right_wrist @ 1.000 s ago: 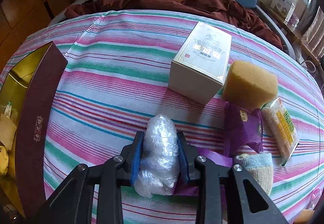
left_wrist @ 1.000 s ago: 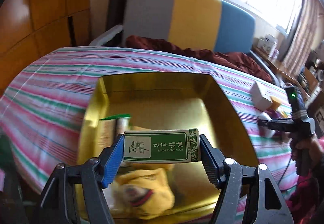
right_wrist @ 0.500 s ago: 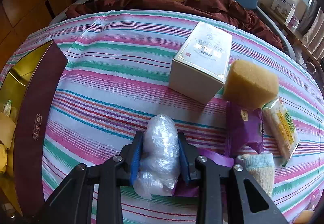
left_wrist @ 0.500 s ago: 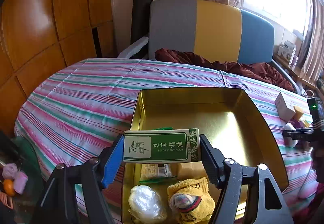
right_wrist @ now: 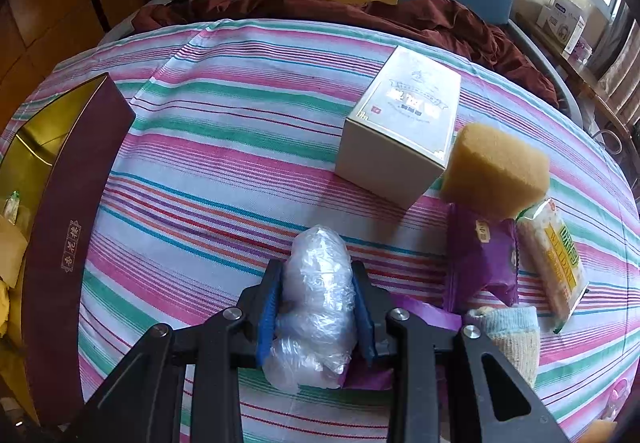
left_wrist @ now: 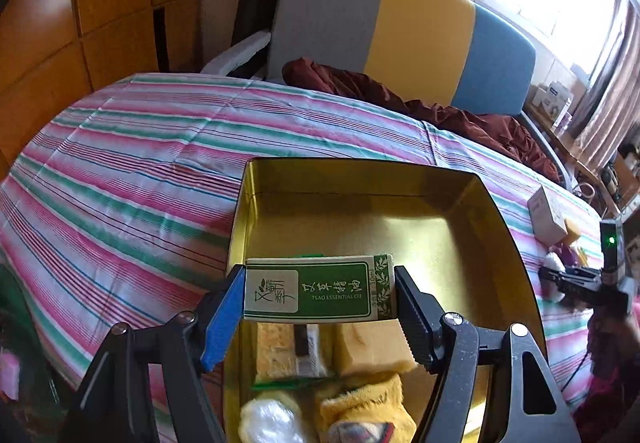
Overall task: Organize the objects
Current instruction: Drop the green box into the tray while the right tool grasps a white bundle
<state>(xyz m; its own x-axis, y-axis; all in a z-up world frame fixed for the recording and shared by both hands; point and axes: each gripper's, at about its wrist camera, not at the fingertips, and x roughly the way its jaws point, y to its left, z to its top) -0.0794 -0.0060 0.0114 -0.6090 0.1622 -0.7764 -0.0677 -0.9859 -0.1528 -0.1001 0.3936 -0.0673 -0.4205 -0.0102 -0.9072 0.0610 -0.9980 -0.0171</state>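
Note:
My left gripper (left_wrist: 320, 295) is shut on a green and white essential-oil box (left_wrist: 320, 293), held above the near end of a gold-lined box (left_wrist: 360, 211) with maroon outer walls (right_wrist: 68, 227). Inside it lie a snack packet (left_wrist: 292, 351), a yellow sponge (left_wrist: 372, 347), a plastic wad (left_wrist: 268, 423) and a yellow sock (left_wrist: 360, 419). My right gripper (right_wrist: 318, 303) is shut on a clear plastic wad (right_wrist: 318, 295) resting on the striped cloth (right_wrist: 224, 147); it also shows far right in the left wrist view (left_wrist: 576, 279).
On the cloth lie a white carton (right_wrist: 404, 127), a tan sponge (right_wrist: 496, 167), a purple packet (right_wrist: 484, 263), a yellow snack packet (right_wrist: 556, 263) and a pale sock (right_wrist: 512, 331). A striped chair (left_wrist: 400, 31) with a maroon cloth (left_wrist: 400, 95) stands behind the table.
My left gripper has pulled back and up with the box, so more of the gold-lined box and table shows. My right gripper stays shut on the plastic wad.

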